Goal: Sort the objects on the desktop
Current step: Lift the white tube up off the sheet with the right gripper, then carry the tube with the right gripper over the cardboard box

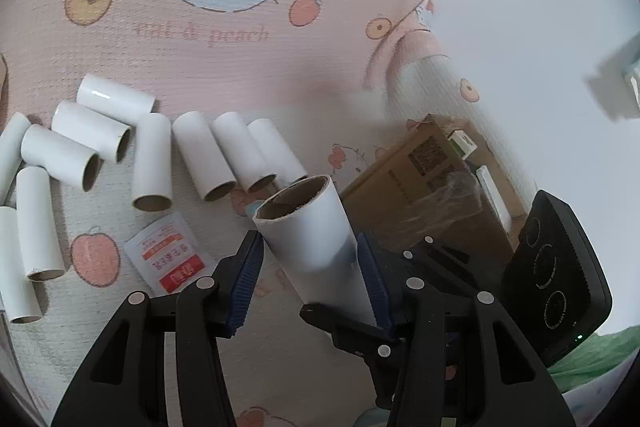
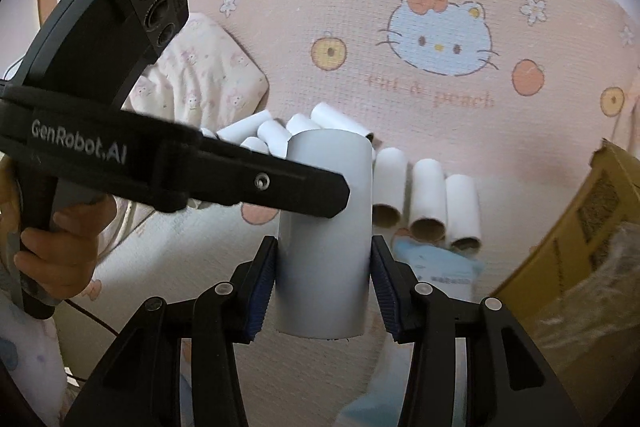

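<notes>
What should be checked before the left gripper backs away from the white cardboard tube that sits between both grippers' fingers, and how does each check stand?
1. Right gripper gripping the white cardboard tube: ok, both blue pads press against its sides.
2. Left gripper released: ok, it is open and one pad stands clear of the tube. Whether the other pad touches it: cannot tell.
3. Tube uncrushed: ok, its brown rim looks round.
4. Left gripper out of the tube's way: not ok, its finger crosses in front of the tube.
5. Destination for the tube: cannot tell. Other white cardboard tubes lie on the pink cartoon-print mat.
</notes>
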A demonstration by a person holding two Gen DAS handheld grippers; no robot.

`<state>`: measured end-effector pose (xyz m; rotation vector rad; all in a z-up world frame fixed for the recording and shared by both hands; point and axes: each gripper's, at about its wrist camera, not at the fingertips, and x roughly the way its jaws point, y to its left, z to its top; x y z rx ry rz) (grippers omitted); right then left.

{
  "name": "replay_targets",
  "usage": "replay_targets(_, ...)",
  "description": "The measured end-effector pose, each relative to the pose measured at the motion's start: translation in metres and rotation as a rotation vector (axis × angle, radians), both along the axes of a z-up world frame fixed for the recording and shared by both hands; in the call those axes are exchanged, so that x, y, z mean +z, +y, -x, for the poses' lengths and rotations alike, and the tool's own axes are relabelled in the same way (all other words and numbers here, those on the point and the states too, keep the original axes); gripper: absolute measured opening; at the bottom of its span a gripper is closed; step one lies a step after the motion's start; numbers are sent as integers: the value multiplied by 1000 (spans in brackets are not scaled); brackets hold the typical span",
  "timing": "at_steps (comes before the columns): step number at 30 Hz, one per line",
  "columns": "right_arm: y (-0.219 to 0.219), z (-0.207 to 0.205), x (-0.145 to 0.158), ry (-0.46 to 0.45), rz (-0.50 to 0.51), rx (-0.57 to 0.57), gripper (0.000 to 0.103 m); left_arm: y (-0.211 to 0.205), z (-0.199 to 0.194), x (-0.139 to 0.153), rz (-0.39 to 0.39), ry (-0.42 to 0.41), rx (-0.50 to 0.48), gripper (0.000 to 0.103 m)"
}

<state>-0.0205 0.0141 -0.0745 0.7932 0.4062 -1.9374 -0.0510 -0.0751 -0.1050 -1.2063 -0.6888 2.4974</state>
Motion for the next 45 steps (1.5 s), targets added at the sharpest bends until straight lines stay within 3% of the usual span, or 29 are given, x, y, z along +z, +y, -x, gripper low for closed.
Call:
replay_targets(8,12,3,9,28,-28,-47,44,19,15,13,14,8,-16,49)
replay_targets(12,19,8,22,15,-28,-92,44,30,19,33,30,63,-61,48)
replay_targets(19,26,25,78,-22,-82,-188,44,55,41,94,99,155,-171,48)
replay_targets(24,36,41,119,35,-94,-176,46,71,60,137,120,229,-234,47)
replay_targets(28,51,60,142,3,-98,-178,47,90,77,157,118,244,-292,47)
replay_targets(35,78,95,145,-65,-107,-233,47,127,116,158,122,222,-383,45)
replay_targets(45,112,154,131,-217,-98,-331,47,167,177,143,165,99,-477,44)
